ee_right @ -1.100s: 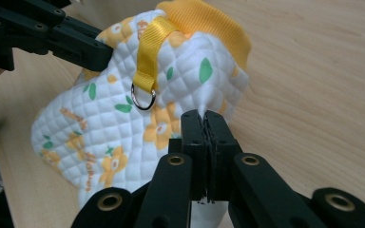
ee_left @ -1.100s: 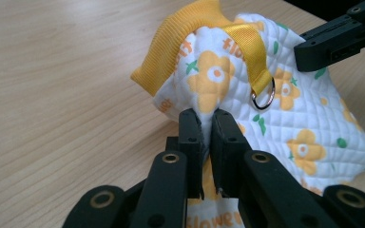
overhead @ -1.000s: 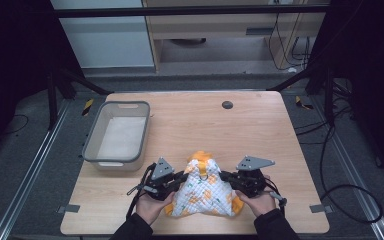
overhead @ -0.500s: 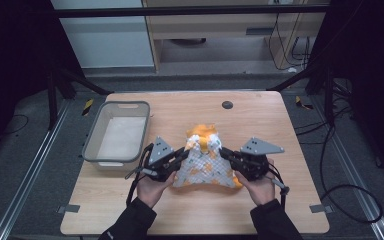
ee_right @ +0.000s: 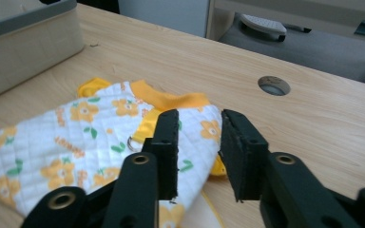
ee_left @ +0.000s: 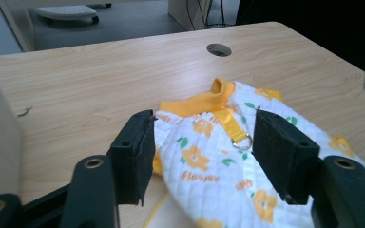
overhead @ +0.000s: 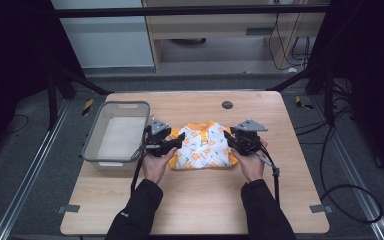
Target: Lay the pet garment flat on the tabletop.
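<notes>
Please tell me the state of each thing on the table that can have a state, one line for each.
White quilted garment with orange flowers and orange trim: folded, lying flat on the table, free of both grippers.
Grey plastic basket: upright, nothing seen inside.
Left gripper: jaws have just been opening, now wide apart above the garment, holding nothing.
Right gripper: jaws have just been opening, now apart, gripping nothing.
</notes>
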{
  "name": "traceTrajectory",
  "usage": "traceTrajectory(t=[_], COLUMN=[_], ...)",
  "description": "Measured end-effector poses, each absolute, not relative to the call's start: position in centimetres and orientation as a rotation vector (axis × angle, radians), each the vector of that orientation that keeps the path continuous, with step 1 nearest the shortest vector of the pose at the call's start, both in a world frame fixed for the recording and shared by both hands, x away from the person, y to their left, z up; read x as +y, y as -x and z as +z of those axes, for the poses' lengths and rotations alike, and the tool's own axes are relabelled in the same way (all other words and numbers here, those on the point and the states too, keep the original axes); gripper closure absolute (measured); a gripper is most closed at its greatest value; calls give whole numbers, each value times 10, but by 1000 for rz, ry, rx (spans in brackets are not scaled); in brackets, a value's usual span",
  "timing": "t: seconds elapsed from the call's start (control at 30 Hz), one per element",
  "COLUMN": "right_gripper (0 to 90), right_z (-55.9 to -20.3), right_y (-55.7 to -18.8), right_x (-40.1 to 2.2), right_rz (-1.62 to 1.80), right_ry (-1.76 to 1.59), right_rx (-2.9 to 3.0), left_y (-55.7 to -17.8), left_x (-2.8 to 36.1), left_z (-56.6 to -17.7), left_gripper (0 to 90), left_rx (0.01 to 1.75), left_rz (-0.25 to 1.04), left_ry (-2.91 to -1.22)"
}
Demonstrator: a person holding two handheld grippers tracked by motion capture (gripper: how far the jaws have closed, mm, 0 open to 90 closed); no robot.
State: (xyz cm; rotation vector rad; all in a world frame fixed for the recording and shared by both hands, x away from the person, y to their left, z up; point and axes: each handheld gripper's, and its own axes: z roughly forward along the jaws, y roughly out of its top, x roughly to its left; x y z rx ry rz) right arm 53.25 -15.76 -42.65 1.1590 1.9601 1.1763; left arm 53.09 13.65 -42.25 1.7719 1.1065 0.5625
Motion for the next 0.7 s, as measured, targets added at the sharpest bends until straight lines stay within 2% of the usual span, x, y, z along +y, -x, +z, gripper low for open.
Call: traceTrajectory(t=[0.13,0.23,0.33,0.43,0.7], right_gripper=[594,575,540,510,502], right_z=[-419,-417,-419,-432,-465], right_y=[-508,-498,-484,-472,-471], right_x=[-179,-187,-196,-200,-191], right_rz=[1168,1179,1192,1179,1132], right_ry=[-1095,-1075,-1056,-1042,-1043], right_rx=[1992,2009,2043,2103,2212], left_y=[-512,-497,-487,-479,-479], left_x=[152,162,169,172,165], left_z=[-423,-424,-428,-440,-469], left_gripper=[341,330,320,324,349], left_rx=[1052,1009,1005,996,1000], left_rz=[614,632,601,588,563], left_ry=[-1840,-1884,-1910,-1967,-2065])
